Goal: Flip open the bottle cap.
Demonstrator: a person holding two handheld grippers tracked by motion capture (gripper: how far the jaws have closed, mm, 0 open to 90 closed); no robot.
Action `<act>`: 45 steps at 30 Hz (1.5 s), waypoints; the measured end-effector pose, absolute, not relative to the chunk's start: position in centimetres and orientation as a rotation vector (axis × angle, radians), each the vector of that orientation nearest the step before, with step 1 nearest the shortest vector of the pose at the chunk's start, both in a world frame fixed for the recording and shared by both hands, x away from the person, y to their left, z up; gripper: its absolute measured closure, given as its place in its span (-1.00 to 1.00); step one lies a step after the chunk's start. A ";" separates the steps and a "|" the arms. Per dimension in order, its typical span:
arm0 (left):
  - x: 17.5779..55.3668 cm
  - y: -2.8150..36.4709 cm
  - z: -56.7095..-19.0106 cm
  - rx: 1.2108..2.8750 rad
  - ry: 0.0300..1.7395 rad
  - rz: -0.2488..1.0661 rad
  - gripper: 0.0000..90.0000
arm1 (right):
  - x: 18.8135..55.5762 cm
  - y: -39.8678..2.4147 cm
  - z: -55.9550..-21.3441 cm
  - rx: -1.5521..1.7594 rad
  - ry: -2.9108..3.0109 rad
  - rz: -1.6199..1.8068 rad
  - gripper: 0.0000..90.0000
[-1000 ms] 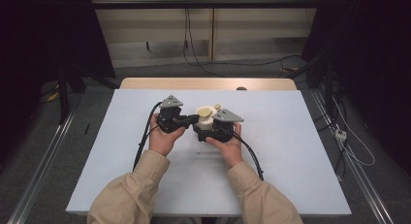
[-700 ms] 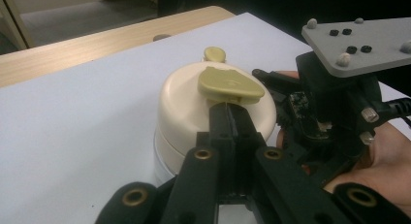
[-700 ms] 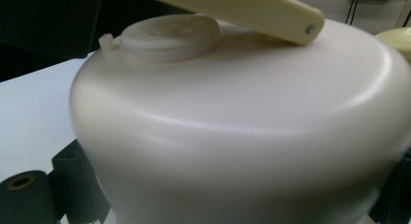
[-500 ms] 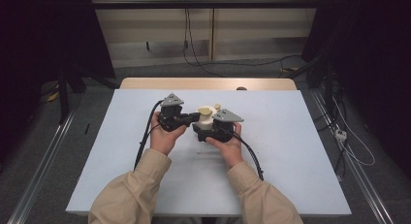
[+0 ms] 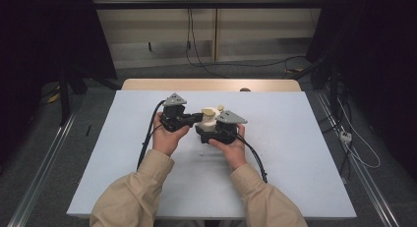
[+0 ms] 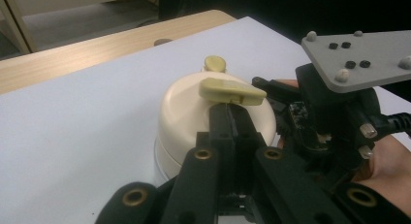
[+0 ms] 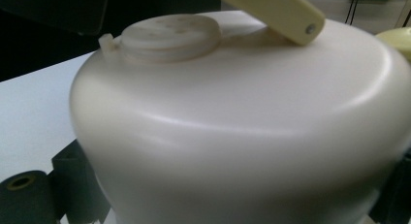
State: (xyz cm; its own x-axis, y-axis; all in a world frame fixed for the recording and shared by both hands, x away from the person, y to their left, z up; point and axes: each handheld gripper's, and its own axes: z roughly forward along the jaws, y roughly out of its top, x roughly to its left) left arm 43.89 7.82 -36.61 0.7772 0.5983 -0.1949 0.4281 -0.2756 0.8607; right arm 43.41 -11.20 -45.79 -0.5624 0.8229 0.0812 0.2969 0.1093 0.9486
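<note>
1. High view: a person's two hands, in tan sleeves, hold the left gripper [image 5: 195, 120] and the right gripper [image 5: 210, 129] close together near the middle of a white table [image 5: 295, 153]. Between them sits a cream pot [image 5: 208, 118], round and domed, with a yellowish handle on top. A cable trails from each gripper toward the person. The left gripper points right at the pot; the right gripper sits just behind and right of it.

2. Left gripper view: the left gripper's [image 6: 231, 118] black jaws are pressed together, their tips under the yellowish handle [image 6: 231, 90] on the pot's [image 6: 184, 107] dome; whether they pinch the handle I cannot tell. A small yellowish knob [image 6: 214, 63] shows beyond the handle. The right gripper's grey plate [image 6: 361, 56] is at right, with a hand below it.

3. Right gripper view: the pot [image 7: 242, 132] is very close. A round perforated cap [image 7: 169, 35] and the handle [image 7: 276, 10] sit on its top. Black jaw parts flank its base at both lower corners, spread around it.
</note>
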 end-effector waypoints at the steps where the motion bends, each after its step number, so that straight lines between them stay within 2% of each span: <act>1: 43.9 7.8 -36.6 1.914 0.779 0.202 1.00 | 43.4 -11.2 -45.8 1.087 1.919 1.462 -0.86; 45: 45.0 6.5 -35.4 1.903 0.774 0.210 1.00 | 43.4 -11.2 -45.8 1.088 1.919 1.460 -0.86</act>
